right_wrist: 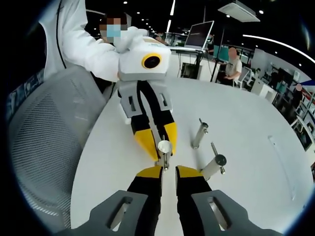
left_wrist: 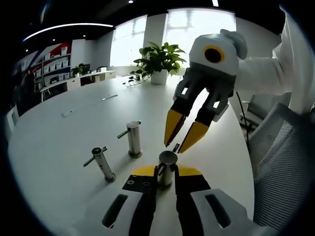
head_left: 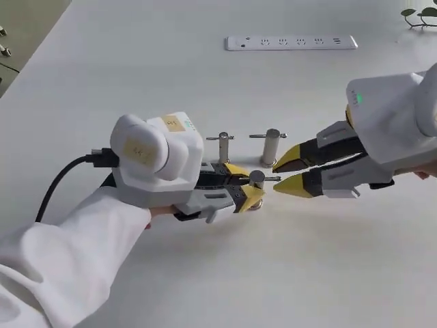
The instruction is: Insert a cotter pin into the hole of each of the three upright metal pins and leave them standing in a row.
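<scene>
Bright, even light; sharp frames, fisheye-warped edges.

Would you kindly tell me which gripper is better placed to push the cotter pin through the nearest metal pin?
The right gripper, I think: its open jaws flank the cotter pin, while the left gripper is shut on the metal pin.

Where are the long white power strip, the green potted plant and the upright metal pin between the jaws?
Long white power strip (head_left: 291, 43): head view, its top face.
Green potted plant (left_wrist: 158, 58): left gripper view, its leaves.
Clamped upright metal pin (head_left: 257, 178): head view, its round cap.
</scene>
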### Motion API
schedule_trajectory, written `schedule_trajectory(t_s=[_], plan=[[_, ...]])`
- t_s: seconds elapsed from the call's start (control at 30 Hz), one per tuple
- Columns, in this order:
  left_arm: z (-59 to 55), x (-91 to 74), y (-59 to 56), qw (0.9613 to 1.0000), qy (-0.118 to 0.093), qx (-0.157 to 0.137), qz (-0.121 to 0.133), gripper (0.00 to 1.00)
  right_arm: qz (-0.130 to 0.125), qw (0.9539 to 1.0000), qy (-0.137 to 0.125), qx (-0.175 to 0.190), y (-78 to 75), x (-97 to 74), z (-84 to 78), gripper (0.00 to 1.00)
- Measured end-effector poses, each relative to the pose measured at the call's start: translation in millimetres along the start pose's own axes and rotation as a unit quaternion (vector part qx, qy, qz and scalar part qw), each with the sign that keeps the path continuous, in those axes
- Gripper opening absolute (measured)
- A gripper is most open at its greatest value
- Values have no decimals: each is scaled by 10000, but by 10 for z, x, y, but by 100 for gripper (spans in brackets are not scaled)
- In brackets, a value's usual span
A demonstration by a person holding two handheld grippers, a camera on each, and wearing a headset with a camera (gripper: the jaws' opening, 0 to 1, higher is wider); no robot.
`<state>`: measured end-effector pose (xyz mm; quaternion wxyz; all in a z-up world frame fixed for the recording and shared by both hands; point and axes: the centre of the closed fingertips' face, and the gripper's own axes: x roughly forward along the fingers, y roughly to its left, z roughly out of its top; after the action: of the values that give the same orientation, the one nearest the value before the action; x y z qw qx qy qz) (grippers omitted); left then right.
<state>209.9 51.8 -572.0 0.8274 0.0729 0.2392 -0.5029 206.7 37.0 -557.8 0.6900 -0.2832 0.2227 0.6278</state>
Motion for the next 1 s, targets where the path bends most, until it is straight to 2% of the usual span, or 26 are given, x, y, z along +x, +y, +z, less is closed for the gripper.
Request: schedule_trajectory(t_s=[0.13, 0.23, 0.37, 0.67, 0.93, 0.97, 1.0], plan=[[-22, 1, 3, 10000, -1, -35, -16, 12, -1, 9999, -32, 111, 9, -28, -32, 1], [-160, 18, 21, 9996, 274, 21, 28, 11, -16, 9998, -82, 176, 16, -36, -3, 0], [-185, 2, 37, 9997, 157, -183, 44, 10, 2, 9997, -92, 204, 42, -39, 29, 0], [-185, -4, 29, 9997, 119, -200, 64, 10, 5, 9995, -205, 235, 50, 23, 138, 0], [-177, -30, 25, 9991, -43, -394, 143, 10, -13, 9995, -173, 272, 61, 23, 90, 0], [-173, -34, 25, 9990, -60, -409, 143, 10, -18, 9995, -173, 271, 60, 18, 89, 1], [-163, -46, 19, 9989, -94, -442, 132, 10, -18, 9995, -170, 279, 58, 15, 90, 6]])
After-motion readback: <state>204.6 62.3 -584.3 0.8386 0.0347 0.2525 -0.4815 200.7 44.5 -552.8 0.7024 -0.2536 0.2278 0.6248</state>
